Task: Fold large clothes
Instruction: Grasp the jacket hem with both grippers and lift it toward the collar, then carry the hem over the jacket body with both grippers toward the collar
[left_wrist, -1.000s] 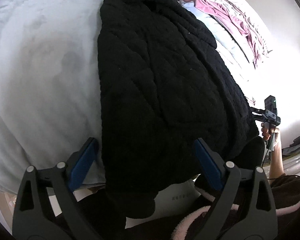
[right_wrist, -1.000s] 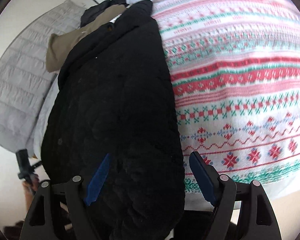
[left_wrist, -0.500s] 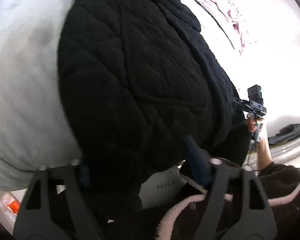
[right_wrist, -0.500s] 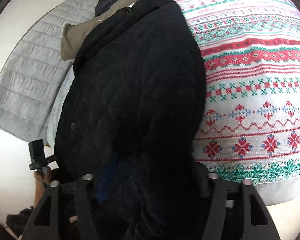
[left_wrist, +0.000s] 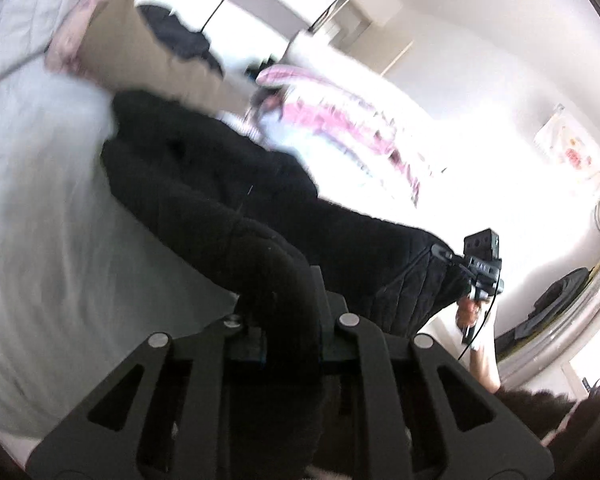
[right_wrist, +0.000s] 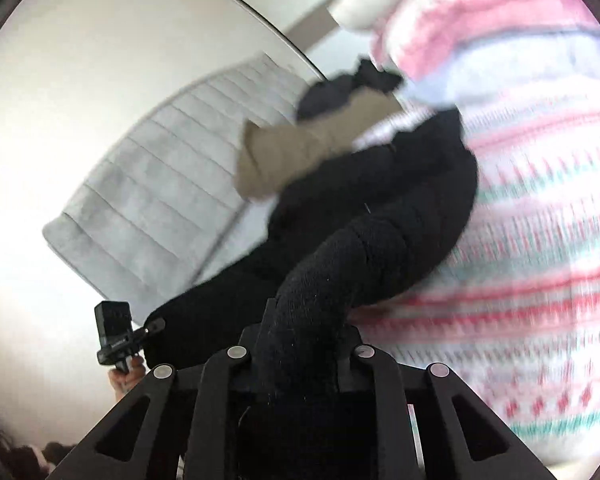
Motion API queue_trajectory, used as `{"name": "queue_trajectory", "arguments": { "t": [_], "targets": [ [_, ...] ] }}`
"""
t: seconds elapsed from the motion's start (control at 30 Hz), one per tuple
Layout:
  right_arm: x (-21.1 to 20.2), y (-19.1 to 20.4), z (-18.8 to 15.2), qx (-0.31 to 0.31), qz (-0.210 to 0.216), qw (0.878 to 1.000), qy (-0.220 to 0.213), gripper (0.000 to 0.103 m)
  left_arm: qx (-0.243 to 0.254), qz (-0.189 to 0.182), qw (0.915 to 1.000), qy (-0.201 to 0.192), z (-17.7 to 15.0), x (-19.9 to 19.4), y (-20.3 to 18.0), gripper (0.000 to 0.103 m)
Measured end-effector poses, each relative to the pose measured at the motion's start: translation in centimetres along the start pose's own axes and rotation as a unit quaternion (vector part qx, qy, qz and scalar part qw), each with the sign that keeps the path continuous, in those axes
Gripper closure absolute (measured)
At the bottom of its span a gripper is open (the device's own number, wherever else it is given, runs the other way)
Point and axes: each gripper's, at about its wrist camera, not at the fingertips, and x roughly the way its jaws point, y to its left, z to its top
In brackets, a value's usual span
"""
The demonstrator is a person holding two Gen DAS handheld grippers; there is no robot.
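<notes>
- while both frames are smeared by motion blur, the left gripper (left_wrist: 290, 320) clearly has its fingers pressed narrow on a bunched fold of the black quilted coat (left_wrist: 220, 184), the fabric spilling over the jaws.
- the right gripper (right_wrist: 300, 344) pinches another rolled edge of the same coat in the same way.
- the coat hangs between the two grippers and stretches away across the bed; its far end lies by a tan garment (right_wrist: 300, 152).
- on the left-hand side it lies on a pale grey blanket (left_wrist: 40, 200); on the right-hand side it rests against a knitted throw with red and green patterned bands (right_wrist: 540, 280).
- a pink-striped garment (left_wrist: 340, 120) lies farther up the bed.
</notes>
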Motion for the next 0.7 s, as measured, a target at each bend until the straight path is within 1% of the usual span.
{"name": "queue_trajectory", "arguments": {
  "t": [0.1,0.2,0.27,0.33,0.4,0.43,0.5,0.53,0.6,0.63,0.7],
  "targets": [
    [-1.5,1.9,1.1,-0.001,0.019,0.999,-0.031,0.084,0.000,-0.018,0.9993,-0.034,1.0,-1.1,-1.5,0.087],
    [-3.5,2.8,0.8,-0.010,0.032,0.998,-0.050,0.084,0.000,-0.036,0.9976,-0.059,0.9,-2.7,-2.5,0.087],
    [-5.3,3.7,0.5,-0.016,0.040,0.997,-0.062,0.084,0.004,-0.043,0.9969,-0.066,0.6,-3.4,-3.2,0.087],
    [-7.3,3.9,-0.4,-0.020,0.040,0.997,-0.070,0.084,0.006,-0.044,0.9971,-0.062,-0.1,-4.1,-3.6,0.087],
    [-8.1,4.5,-0.9,-0.017,0.031,0.997,-0.068,0.084,0.005,-0.034,0.9982,-0.050,-1.3,-4.3,-3.5,0.087],
    [-8.5,4.3,-1.8,-0.012,0.022,0.998,-0.063,0.084,0.002,-0.028,0.9987,-0.043,-1.7,-4.1,-3.2,0.087],
    [-8.8,3.6,-3.5,-0.002,0.003,0.999,-0.047,0.084,-0.009,-0.003,0.9996,-0.025,-3.3,-3.3,-2.1,0.087],
    [-8.6,2.8,-4.5,0.007,-0.008,0.999,-0.035,0.084,-0.017,0.005,0.9997,-0.017,-4.1,-3.6,-1.0,0.087],
    [-7.9,1.1,-6.6,0.029,-0.023,0.999,-0.015,0.084,-0.055,0.021,0.9983,0.009,-6.5,-3.2,1.5,0.086],
    [-7.6,-0.2,-7.6,0.043,-0.033,0.999,-0.004,0.084,-0.072,0.023,0.9969,0.023,-7.6,-3.0,2.7,0.086],
    [-7.0,-2.6,-9.4,0.071,-0.049,0.996,0.017,0.084,-0.104,0.035,0.9923,0.058,-10.4,-1.9,5.1,0.085]
  ]
}}
